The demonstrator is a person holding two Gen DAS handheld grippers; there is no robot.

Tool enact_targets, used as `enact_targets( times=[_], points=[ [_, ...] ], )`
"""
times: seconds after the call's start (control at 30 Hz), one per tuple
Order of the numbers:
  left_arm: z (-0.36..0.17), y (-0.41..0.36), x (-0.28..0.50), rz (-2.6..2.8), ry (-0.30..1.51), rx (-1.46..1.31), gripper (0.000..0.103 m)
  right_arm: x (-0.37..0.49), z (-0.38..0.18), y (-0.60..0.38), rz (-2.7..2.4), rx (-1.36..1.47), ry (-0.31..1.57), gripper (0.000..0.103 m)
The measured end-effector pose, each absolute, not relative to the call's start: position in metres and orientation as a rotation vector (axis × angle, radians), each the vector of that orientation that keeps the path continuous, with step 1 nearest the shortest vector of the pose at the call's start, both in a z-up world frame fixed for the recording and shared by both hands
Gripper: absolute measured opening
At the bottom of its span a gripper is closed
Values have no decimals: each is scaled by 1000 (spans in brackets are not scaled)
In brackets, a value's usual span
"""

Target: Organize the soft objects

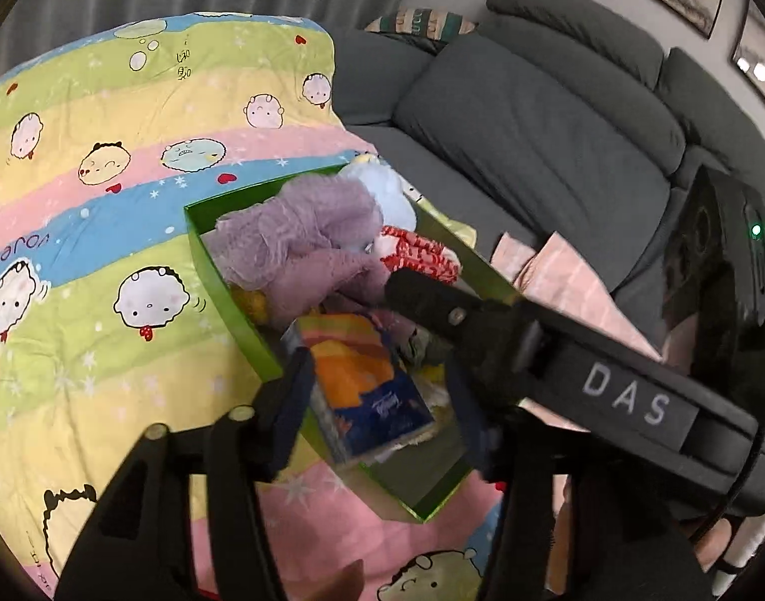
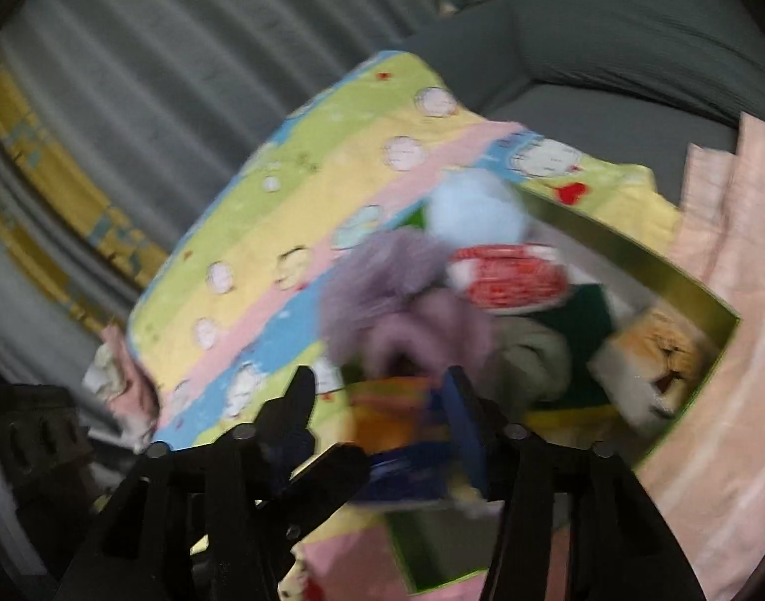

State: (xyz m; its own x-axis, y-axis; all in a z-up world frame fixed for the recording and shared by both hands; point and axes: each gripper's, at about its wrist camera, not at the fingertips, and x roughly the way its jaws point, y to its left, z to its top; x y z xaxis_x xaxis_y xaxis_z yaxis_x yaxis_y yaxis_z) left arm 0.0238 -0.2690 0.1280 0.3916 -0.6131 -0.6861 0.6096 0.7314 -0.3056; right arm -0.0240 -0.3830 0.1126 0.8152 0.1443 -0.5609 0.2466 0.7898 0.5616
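Left hand-held gripper [image 1: 377, 395] spread around the orange-and-blue tissue pack [image 1: 367, 385] in the green cardboard box [image 1: 222, 275]; right hand-held gripper [image 2: 382, 400] spread too, blurred.

A big soft quilt [image 1: 132, 230] with pink, yellow, green and blue stripes and funny cartoon faces covers the bed. A shiny green cardboard box [image 1: 217, 270] sits right on top of it.

A green box [image 1: 217, 270] lies open on a cartoon-print quilt [image 1: 107, 200], stuffed with a purple plush [image 1: 312, 240], pale blue plush [image 1: 382, 190], red-and-white pack [image 1: 422, 253] and an orange-and-blue tissue pack [image 1: 367, 380].
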Motion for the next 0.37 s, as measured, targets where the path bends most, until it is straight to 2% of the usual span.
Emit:
enact_targets(
  times=[0.07, 0.13, 0.37],
  points=[
    [124, -271, 23, -767, 875, 7, 68, -26, 111, -390, -118, 665, 617, 72],
    [122, -273, 23, -767, 880, 6, 71, -32, 112, -395, -170, 655, 601, 76],
    [123, -272, 15, -769, 867, 7, 77, -48, 116, -400, -235, 613, 586, 76]
  ],
)
